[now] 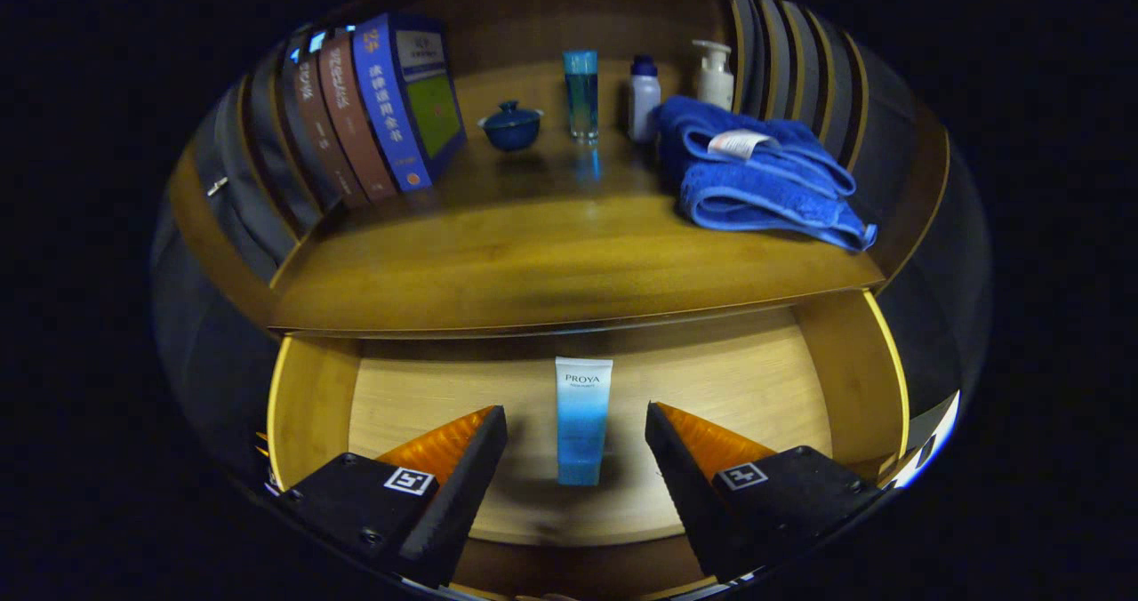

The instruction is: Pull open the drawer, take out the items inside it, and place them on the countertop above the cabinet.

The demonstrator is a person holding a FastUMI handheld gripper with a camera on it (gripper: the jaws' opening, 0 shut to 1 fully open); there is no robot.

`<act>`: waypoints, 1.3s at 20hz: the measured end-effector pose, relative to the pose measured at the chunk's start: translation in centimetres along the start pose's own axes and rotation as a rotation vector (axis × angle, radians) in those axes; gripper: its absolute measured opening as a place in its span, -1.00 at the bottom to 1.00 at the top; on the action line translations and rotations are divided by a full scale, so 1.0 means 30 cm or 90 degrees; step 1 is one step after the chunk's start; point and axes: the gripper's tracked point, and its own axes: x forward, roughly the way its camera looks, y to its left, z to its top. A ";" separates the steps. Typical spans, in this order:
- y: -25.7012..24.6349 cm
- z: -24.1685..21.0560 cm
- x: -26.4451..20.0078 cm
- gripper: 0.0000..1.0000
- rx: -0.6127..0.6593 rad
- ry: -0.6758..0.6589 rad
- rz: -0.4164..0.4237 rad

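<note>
The wooden drawer [311, 405] stands pulled open below the countertop [551, 263]. On its floor lies a white-and-blue tube [582, 419], lengthwise, cap end toward me. My gripper [576, 428] hovers over the drawer, open, with one finger on each side of the tube and clear gaps between the fingers and the tube.
On the countertop, several books [373, 112] lean at the back left. A small blue lidded bowl [511, 125], a tall blue bottle [582, 94], a white bottle [644, 99] and a pump bottle [714, 72] stand along the back. A folded blue towel [756, 179] lies at the right.
</note>
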 end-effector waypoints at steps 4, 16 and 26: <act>-0.029 -0.089 0.088 0.99 0.003 0.099 -0.020; -0.037 -0.218 0.127 0.98 -0.004 0.268 -0.049; 0.001 -0.210 0.096 -0.10 0.001 0.270 -0.024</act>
